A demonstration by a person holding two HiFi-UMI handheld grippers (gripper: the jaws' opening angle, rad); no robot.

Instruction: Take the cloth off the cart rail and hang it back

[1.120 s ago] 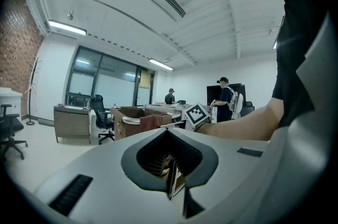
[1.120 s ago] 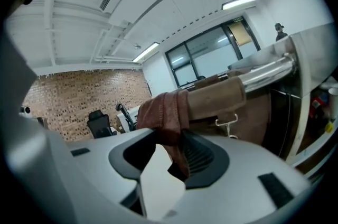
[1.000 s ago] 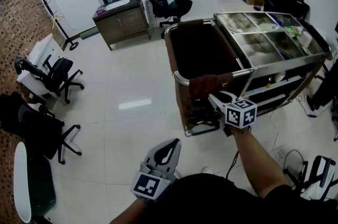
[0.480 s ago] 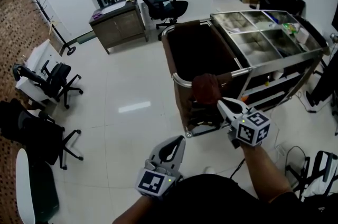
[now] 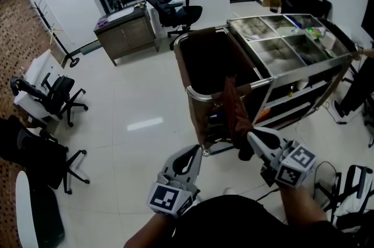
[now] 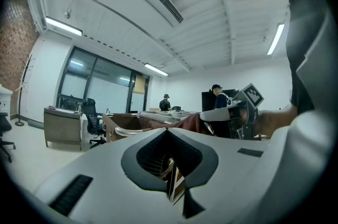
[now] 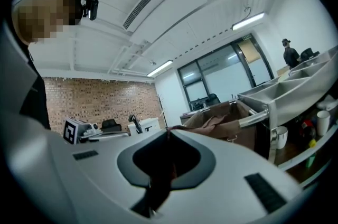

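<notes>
- Head view: set high, facing forward and steeply down on the glossy white tiled floor [image 5: 140, 95]. The left gripper [image 5: 190, 154] and right gripper [image 5: 252, 138] sit close at the bottom edge.
- Left gripper view: low and level, looking along its own jaws from close behind them.
- Right gripper view: likewise level and close, with the red brick wall [image 7: 95, 99] at left.
- Shared: all three views hold the stainless-steel service cart with brown fabric bin [image 5: 304, 69] — each gripper view also catches the other gripper.

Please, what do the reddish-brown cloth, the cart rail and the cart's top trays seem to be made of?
Reddish-brown cloth: probably woven fabric, matte; it sags in soft folds.
Curved cart rail: likely a polished metal tube; silvery, with bright highlights.
Top trays: apparently stainless steel, a dull grey sheen with pale reflections.
</notes>
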